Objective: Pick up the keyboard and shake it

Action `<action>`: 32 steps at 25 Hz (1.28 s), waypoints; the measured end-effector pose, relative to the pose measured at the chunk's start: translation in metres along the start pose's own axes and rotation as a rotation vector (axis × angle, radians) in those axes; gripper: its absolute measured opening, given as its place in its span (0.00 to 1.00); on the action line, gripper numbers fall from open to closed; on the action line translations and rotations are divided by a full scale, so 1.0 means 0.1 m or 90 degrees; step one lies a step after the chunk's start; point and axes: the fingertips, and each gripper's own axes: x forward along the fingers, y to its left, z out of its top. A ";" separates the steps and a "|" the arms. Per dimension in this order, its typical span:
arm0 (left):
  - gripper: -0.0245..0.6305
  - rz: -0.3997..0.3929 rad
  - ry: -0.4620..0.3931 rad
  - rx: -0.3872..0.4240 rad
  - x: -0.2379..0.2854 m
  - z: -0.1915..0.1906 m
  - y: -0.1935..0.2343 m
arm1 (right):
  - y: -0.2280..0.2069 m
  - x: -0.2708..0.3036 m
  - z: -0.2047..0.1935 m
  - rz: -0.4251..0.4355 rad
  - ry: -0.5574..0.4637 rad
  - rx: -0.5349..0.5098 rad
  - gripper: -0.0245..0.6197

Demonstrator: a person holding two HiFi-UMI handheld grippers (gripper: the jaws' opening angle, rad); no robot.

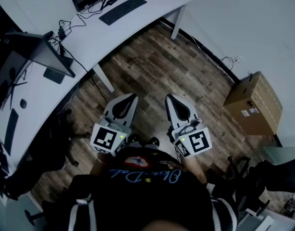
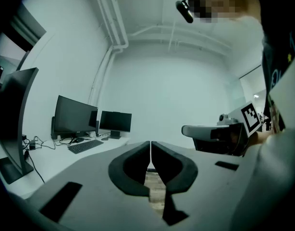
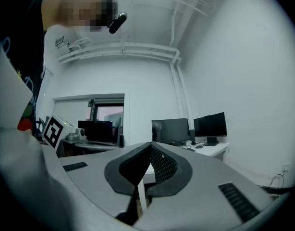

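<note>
Both the left gripper [image 1: 129,97] and right gripper [image 1: 172,98] are clamped closed on nothing, keyboard's [image 1: 122,10] way off on the far desk [image 1: 117,31], so reaching like that could just shove it around.

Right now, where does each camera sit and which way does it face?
Head view: on the person's head, facing steeply down at floor and desk; shows left claw, right claw, shirt.
Left gripper view: on the left claw, facing monitors and keyboard; shows its shut jaws.
Right gripper view: on the right claw, facing monitors; shows its shut jaws.
Shared: keyboard in head and left gripper views.
</note>
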 end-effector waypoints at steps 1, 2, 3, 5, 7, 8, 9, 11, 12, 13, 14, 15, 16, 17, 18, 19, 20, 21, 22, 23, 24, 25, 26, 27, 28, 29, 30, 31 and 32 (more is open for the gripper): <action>0.05 -0.001 0.002 0.001 0.00 -0.01 -0.02 | -0.02 -0.02 0.00 -0.004 -0.002 0.001 0.04; 0.05 -0.001 0.005 0.004 0.01 -0.02 -0.04 | -0.03 -0.04 0.01 -0.006 -0.004 0.002 0.04; 0.05 -0.001 0.007 0.005 0.01 -0.03 -0.05 | -0.05 -0.06 0.00 -0.007 -0.004 0.002 0.04; 0.05 0.001 0.010 -0.001 0.03 -0.03 -0.08 | -0.08 -0.09 -0.01 -0.010 -0.002 0.000 0.04; 0.05 0.002 0.012 0.000 0.06 -0.03 -0.12 | -0.12 -0.12 -0.03 -0.014 0.003 -0.002 0.04; 0.05 0.001 0.013 0.002 0.07 -0.04 -0.14 | -0.14 -0.14 -0.04 -0.014 0.005 -0.002 0.04; 0.05 0.000 0.013 0.003 0.08 -0.05 -0.16 | -0.17 -0.16 -0.04 -0.013 0.007 -0.002 0.04; 0.05 0.002 0.016 -0.001 0.10 -0.07 -0.21 | -0.21 -0.19 -0.04 -0.010 0.009 0.000 0.04; 0.05 0.004 0.020 -0.004 0.12 -0.08 -0.22 | -0.24 -0.21 -0.04 -0.009 0.011 0.002 0.05; 0.05 0.007 0.025 -0.005 0.13 -0.09 -0.24 | -0.26 -0.22 -0.05 -0.008 0.012 0.005 0.09; 0.05 0.010 0.029 -0.005 0.14 -0.10 -0.25 | -0.29 -0.24 -0.05 -0.009 0.015 0.008 0.17; 0.05 0.012 0.030 -0.003 0.16 -0.10 -0.27 | -0.31 -0.25 -0.06 -0.009 0.018 0.011 0.19; 0.07 0.014 0.028 -0.002 0.18 -0.09 -0.28 | -0.34 -0.27 -0.07 -0.010 0.021 0.013 0.21; 0.14 0.015 0.024 -0.003 0.19 -0.08 -0.31 | -0.37 -0.29 -0.08 -0.010 0.023 0.013 0.22; 0.20 0.016 0.023 -0.006 0.21 -0.08 -0.33 | -0.39 -0.32 -0.08 -0.010 0.023 0.014 0.23; 0.20 0.017 0.024 -0.006 0.22 -0.08 -0.36 | -0.42 -0.34 -0.08 -0.010 0.022 0.015 0.23; 0.20 0.018 0.029 -0.004 0.24 -0.10 -0.39 | -0.45 -0.37 -0.08 -0.009 0.020 0.017 0.23; 0.20 0.019 0.034 -0.001 0.25 -0.11 -0.42 | -0.48 -0.41 -0.07 -0.009 0.018 0.018 0.24; 0.20 0.021 0.038 0.001 0.26 -0.12 -0.45 | -0.51 -0.44 -0.07 -0.010 0.015 0.020 0.24; 0.21 0.023 0.039 0.004 0.26 -0.13 -0.47 | -0.54 -0.47 -0.08 -0.012 0.014 0.021 0.24; 0.22 0.026 0.038 0.005 0.26 -0.13 -0.49 | -0.56 -0.49 -0.08 -0.013 0.013 0.024 0.25; 0.22 0.030 0.037 0.004 0.26 -0.14 -0.50 | -0.58 -0.52 -0.09 -0.014 0.012 0.026 0.25; 0.23 0.034 0.038 0.002 0.26 -0.14 -0.51 | -0.60 -0.54 -0.10 -0.015 0.011 0.029 0.26; 0.23 0.037 0.040 0.000 0.26 -0.14 -0.53 | -0.62 -0.57 -0.10 -0.016 0.010 0.031 0.26; 0.23 0.038 0.043 -0.001 0.26 -0.15 -0.55 | -0.63 -0.60 -0.11 -0.017 0.010 0.032 0.26; 0.23 0.038 0.045 0.000 0.26 -0.16 -0.57 | -0.65 -0.63 -0.10 -0.017 0.009 0.034 0.27; 0.24 0.038 0.047 0.001 0.27 -0.16 -0.59 | -0.67 -0.64 -0.10 -0.017 0.008 0.036 0.27; 0.24 0.038 0.050 0.003 0.28 -0.17 -0.61 | -0.69 -0.66 -0.10 -0.017 0.006 0.039 0.27; 0.25 0.038 0.052 0.005 0.29 -0.17 -0.62 | -0.70 -0.67 -0.10 -0.018 0.004 0.042 0.27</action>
